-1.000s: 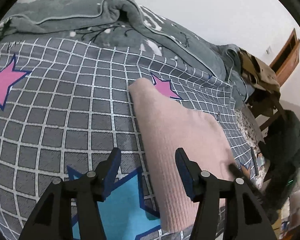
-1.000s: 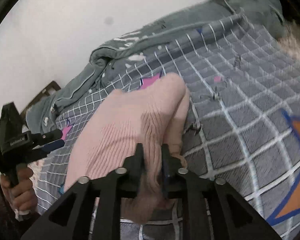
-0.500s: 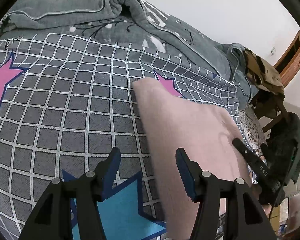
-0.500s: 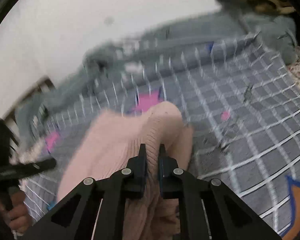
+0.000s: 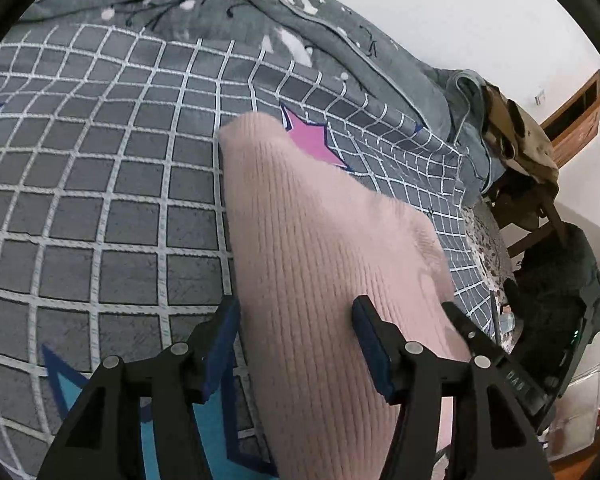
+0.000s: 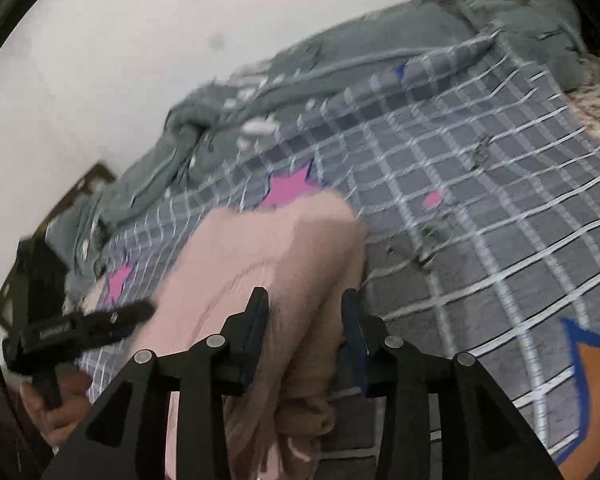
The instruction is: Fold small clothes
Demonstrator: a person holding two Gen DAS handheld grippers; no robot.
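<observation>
Right wrist view: pink sweater lay on the bed, a bunched fold between the opening jaws of the right tool, likely releasing it; left tool half-wide, opening over the near edge, gripping nothing.

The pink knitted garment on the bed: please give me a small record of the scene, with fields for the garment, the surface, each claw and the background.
garment: pink knitted garment, lying on the bed, partly folded
surface: grey checked bedcover with pink and blue stars
left claw: left claw over the garment's near edge, jaws opening, not pressing on it
right claw: right claw, jaws opening, bunched garment edge between them
background: rumpled grey blanket along the white wall; wooden chair piled with clothes
</observation>
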